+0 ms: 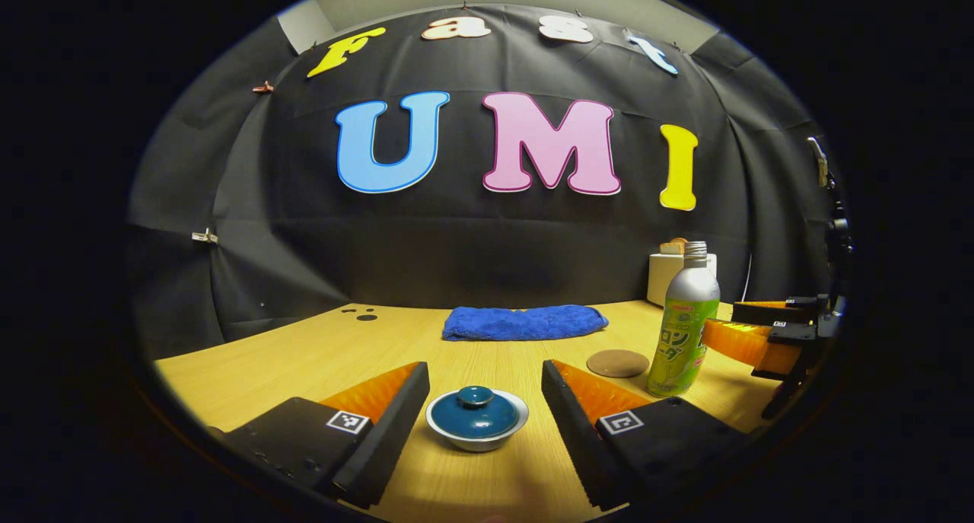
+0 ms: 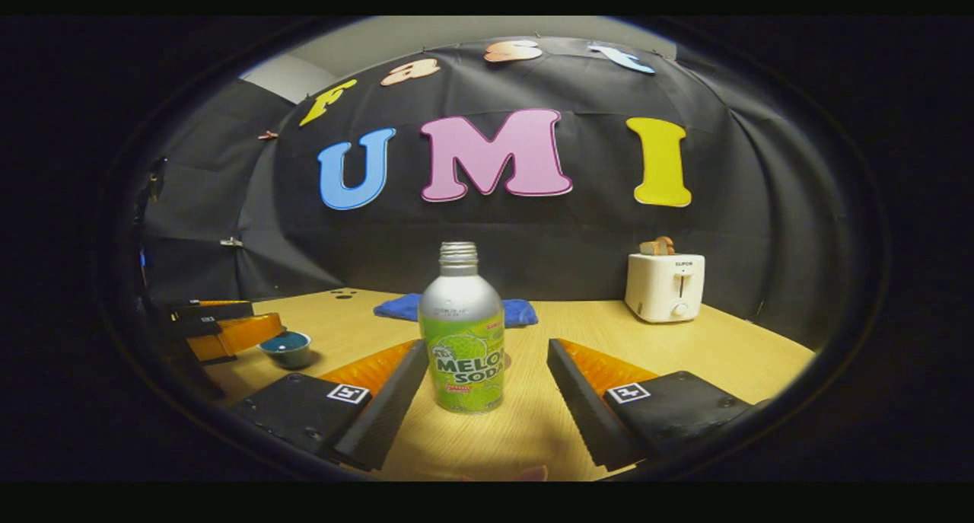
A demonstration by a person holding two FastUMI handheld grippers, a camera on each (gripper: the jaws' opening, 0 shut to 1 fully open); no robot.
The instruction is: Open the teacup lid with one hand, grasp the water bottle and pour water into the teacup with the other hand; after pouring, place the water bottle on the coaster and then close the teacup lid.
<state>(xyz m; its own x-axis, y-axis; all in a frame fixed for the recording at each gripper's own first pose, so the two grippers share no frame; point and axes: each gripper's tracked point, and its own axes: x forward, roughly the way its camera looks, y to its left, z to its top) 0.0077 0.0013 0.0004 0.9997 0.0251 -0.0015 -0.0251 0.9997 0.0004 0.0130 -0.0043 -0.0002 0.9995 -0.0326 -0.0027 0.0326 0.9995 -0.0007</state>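
A white teacup with a teal lid (image 1: 477, 418) stands on the wooden table between the fingers of my open left gripper (image 1: 485, 368), which touch nothing. The lid sits on the cup. To its right stands the green and silver water bottle (image 1: 683, 333), upright and uncapped, with a round brown coaster (image 1: 617, 363) just left of it. In the right gripper view the bottle (image 2: 463, 333) stands upright between the spread fingers of my right gripper (image 2: 487, 348), apart from both pads. The teacup (image 2: 285, 348) shows at the left, beside the left gripper (image 2: 221, 329).
A folded blue towel (image 1: 525, 322) lies at the back middle of the table (image 1: 304, 355). A white toaster (image 2: 666, 285) with bread in it stands at the back right. The right gripper (image 1: 761, 333) reaches in from the right edge, close to the bottle.
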